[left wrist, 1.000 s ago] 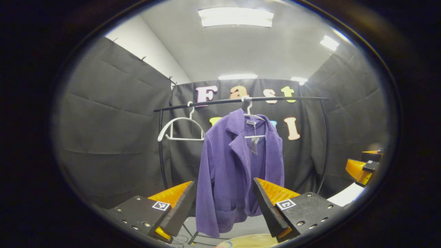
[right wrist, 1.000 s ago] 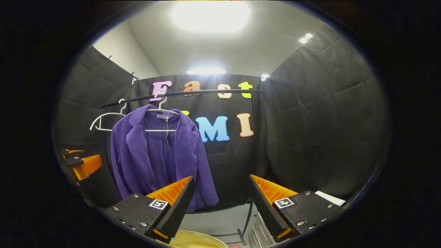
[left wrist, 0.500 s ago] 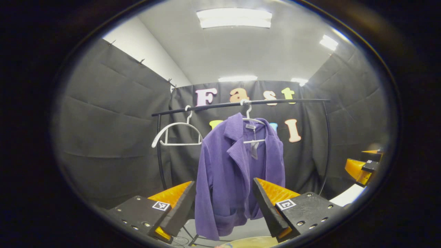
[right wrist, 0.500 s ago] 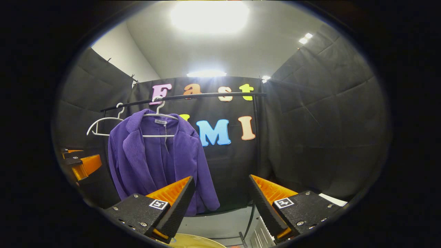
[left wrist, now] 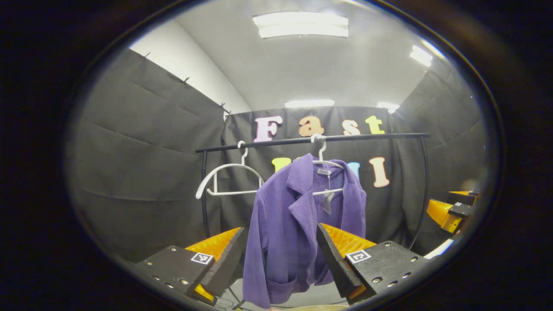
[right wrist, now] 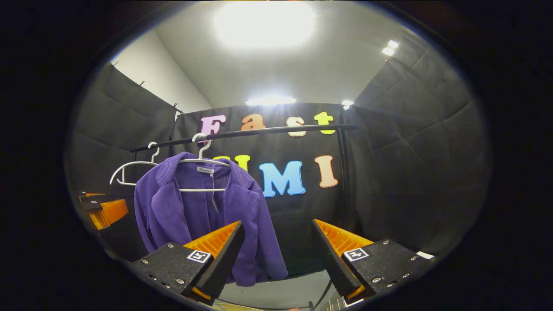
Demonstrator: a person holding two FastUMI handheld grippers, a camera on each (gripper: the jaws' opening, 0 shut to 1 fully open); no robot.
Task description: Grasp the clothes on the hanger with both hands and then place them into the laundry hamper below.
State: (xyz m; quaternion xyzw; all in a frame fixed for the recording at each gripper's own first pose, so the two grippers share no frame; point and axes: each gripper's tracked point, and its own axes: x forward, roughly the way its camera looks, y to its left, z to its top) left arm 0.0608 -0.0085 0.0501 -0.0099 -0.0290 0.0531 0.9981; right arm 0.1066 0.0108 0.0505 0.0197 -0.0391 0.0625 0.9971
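Note:
A purple corduroy jacket (left wrist: pixel 298 224) hangs on a white hanger (left wrist: pixel 322 160) from a black rail (left wrist: pixel 311 140). In the left gripper view my left gripper (left wrist: pixel 280 252) stands open, some way short of the jacket, whose lower half shows between the fingers. The jacket (right wrist: pixel 203 211) also hangs at the left of the right gripper view, where my right gripper (right wrist: pixel 276 248) is open, with the jacket's right edge behind its left finger. The other gripper (left wrist: pixel 449 211) shows at the right edge of the left gripper view and again (right wrist: pixel 103 209) at the left edge of the right gripper view.
An empty white hanger (left wrist: pixel 227 179) hangs on the rail to the left of the jacket. The rail's black uprights (left wrist: pixel 204 194) stand at either end. Black cloth walls close in the booth on all sides. Grey floor (right wrist: pixel 276 291) lies below.
Both views have tilted upward: the rail and jacket sit lower in each view, and the yellowish rim at the bottom edge has almost slid out of sight. Both grippers stay open.

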